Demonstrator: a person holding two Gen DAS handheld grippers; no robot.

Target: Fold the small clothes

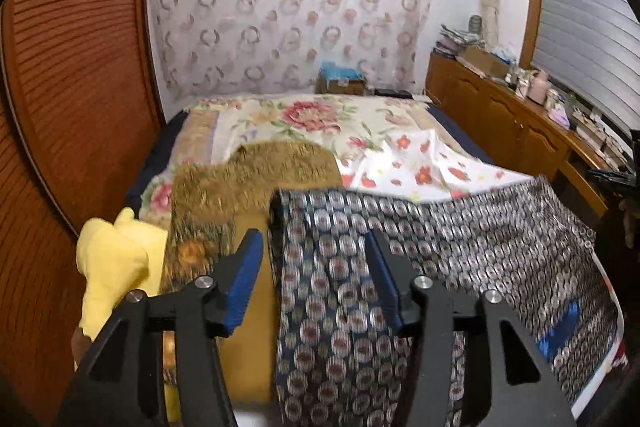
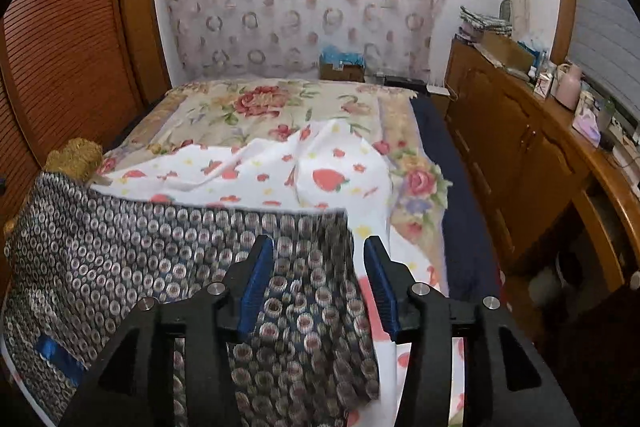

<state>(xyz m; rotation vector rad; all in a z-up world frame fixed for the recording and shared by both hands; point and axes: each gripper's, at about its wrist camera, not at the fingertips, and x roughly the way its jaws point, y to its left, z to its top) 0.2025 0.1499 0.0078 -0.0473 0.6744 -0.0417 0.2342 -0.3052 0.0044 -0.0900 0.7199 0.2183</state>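
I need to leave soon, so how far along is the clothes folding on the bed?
Early. Nothing looks folded. Both the left gripper and right gripper are open at the patterned garment, which is spread out. The strawberry-print cloth and yellow garment remain.

my room is lit soft and even, with no hard shadows. the edges bend round and go black at the corners. the dotted cloth (image 1: 420,267) near me looks smeared and fuzzy.
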